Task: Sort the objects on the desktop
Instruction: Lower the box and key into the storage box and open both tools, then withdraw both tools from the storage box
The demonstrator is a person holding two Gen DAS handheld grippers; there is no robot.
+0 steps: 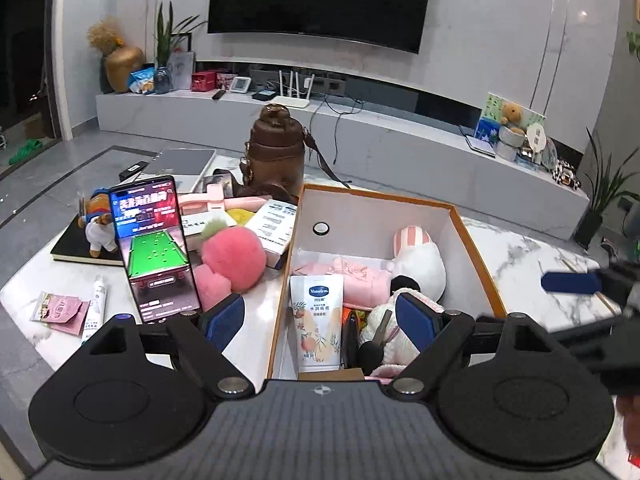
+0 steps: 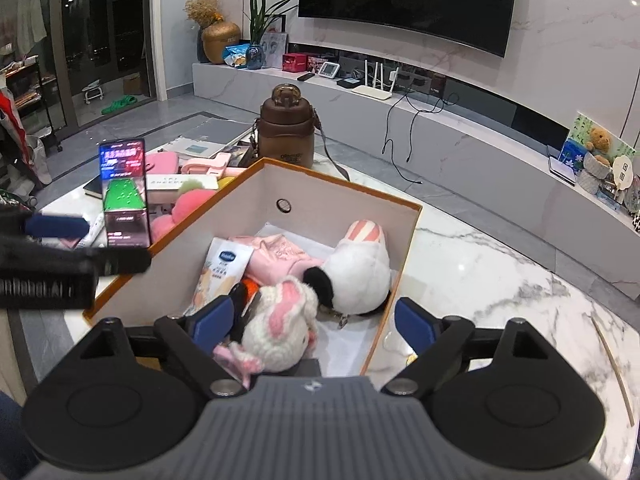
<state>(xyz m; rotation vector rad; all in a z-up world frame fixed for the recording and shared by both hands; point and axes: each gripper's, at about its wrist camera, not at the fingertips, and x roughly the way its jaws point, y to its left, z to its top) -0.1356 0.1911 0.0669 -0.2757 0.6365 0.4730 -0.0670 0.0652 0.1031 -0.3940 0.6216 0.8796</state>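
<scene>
The white marble table (image 1: 532, 256) carries an open box (image 1: 476, 240) with orange edges. Left of it lie a pink plush (image 1: 232, 258), a white carton (image 1: 274, 226), an upright phone (image 1: 154, 248), a black notebook (image 1: 70, 250), a white tube (image 1: 96, 304) and 2 pink sachets (image 1: 60, 308). Behind stands a brown bottle (image 1: 276, 152).
</scene>
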